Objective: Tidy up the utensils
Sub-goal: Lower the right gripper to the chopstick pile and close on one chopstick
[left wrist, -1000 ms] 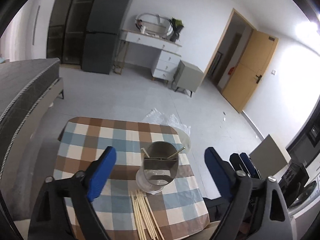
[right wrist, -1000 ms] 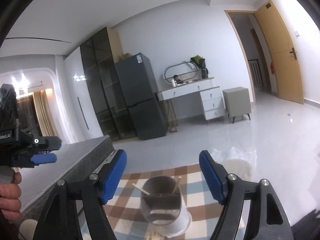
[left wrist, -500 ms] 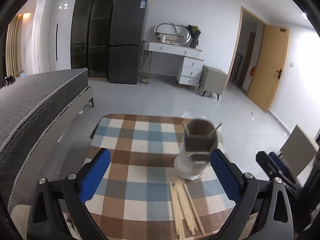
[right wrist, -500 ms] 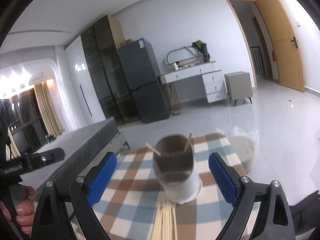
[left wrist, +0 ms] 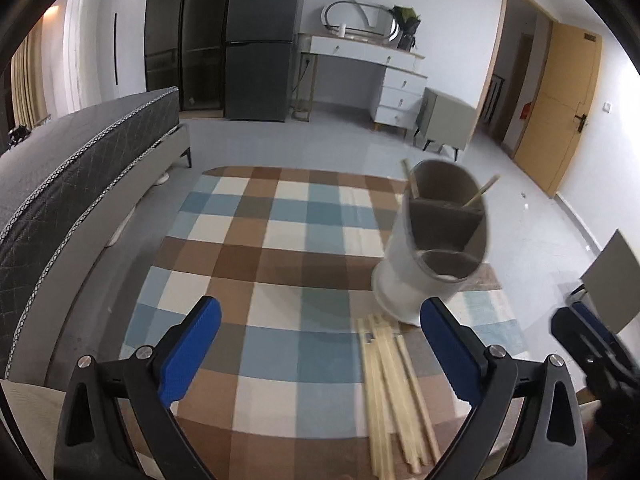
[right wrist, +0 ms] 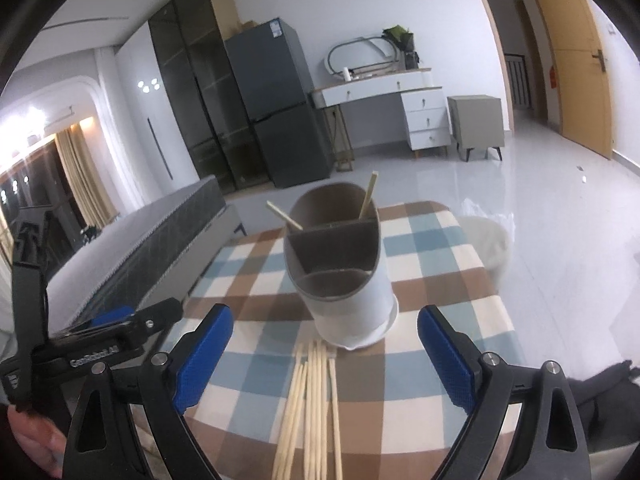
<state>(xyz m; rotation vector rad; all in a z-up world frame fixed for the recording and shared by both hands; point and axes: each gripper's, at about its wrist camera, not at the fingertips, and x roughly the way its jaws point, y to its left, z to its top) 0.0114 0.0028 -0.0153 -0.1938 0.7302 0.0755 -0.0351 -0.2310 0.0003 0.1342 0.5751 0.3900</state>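
Fingers (left wrist: pixel 448 344) of both grippers apart, empty, one holder (right wrist: pixel 344 268) with two chopsticks (right wrist: pixel 368 196), loose bundle (right wrist: pixel 316 404) on table

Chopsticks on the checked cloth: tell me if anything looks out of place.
A loose bundle of chopsticks lies flat on the tablecloth beside the utensil holder, while only two chopsticks stand in its rear compartment. Nothing looks spilled or damaged.

Brown/blue/cream checked tablecloth (left wrist: pixel 280 240), white holder (right wrist: pixel 352 312) w/ brown inside, pale chopsticks (right wrist: pixel 316 400), blue jaws.
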